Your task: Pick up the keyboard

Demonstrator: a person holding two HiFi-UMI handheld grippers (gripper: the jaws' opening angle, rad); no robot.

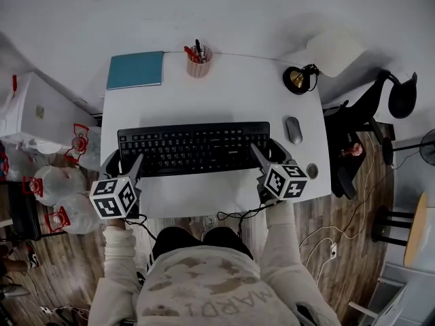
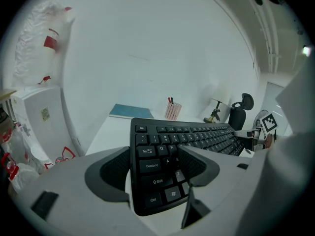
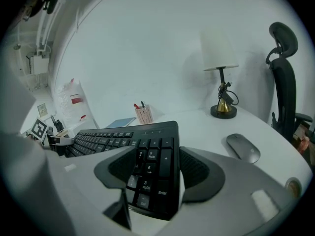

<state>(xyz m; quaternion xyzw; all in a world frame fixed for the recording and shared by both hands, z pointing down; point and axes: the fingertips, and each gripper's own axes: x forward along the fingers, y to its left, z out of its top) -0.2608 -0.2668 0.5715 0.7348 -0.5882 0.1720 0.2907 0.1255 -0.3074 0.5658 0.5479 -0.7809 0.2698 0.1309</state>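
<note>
Black keyboard (image 1: 194, 148) spans the front half of the white desk (image 1: 224, 80) in my head view. I have the left gripper (image 1: 126, 163) at its left end and the right gripper (image 1: 267, 152) at its right end. Left gripper view: jaws clamped on the Caps Lock and Shift end. Right gripper view: jaws clamped on the number-pad end, with a grey mouse (image 3: 242, 148) nearby on the desk.

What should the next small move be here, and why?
Probably raise both grippers together, slowly and level. The left gripper looks closed on the keyboard at its left end, the right gripper at the numpad end, and the keyboard seems to lie flat on the desk. An even lift should keep it from twisting.
</note>
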